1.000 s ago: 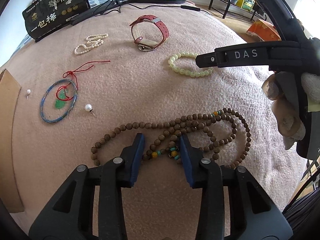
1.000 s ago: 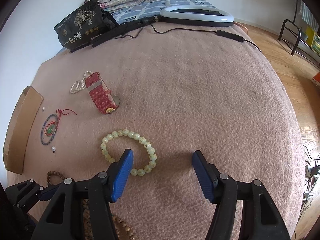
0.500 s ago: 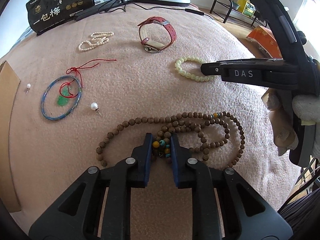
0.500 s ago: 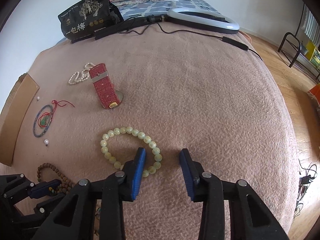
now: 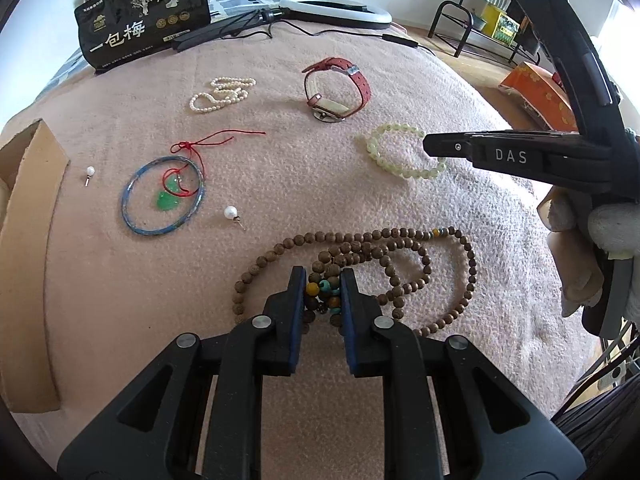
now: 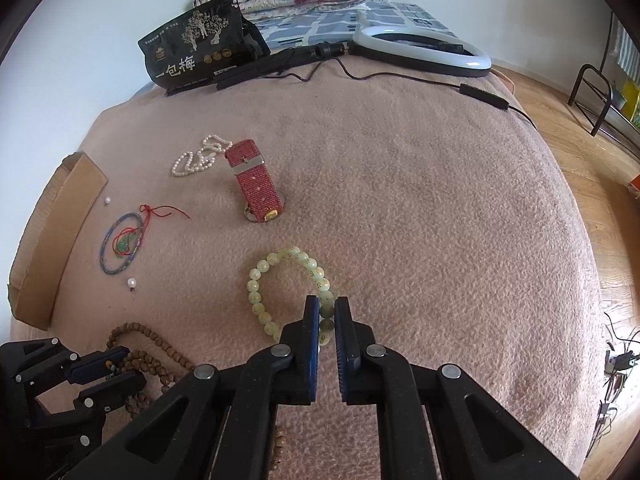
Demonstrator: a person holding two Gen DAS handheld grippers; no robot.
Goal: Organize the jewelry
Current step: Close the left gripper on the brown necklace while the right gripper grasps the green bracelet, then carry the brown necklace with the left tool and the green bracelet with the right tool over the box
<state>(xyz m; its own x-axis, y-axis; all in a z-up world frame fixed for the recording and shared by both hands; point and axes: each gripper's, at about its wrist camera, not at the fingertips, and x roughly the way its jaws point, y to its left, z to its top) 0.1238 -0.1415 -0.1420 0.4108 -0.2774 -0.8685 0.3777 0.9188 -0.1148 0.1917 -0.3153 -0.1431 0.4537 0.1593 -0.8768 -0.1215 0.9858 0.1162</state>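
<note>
Gripping has been done on both sides: the left tool is closed on the coloured bead cluster of the brown bead necklace, and the right tool is clamped on one side of the pale green bracelet, its jaws having just been closing onto the beads.

Necklace is laid on the pink blanket of the bed, at 12 o'clock from the left tool, loops spread toward 2 o'clock. Long axis is judged to run 9 to 3 o'clock across the left view. It is judged limp and light; loops will dangle and may snag or tangle when raised. Hold at the knotted cluster looks sensible, since strands meet there.

Bracelet is lying flat, ring open upward, mostly at 11 o'clock from the right tool. Beads are hard, round and likely slippery; the string is probably elastic, so the ring may stretch or roll out of a narrow pinch. No real long axis, being near round.

Left untouched: red watch, white pearl strand, blue bangle with red cord, two loose pearl earrings. Cardboard box is seen at 9 o'clock, probably the destination.
</note>
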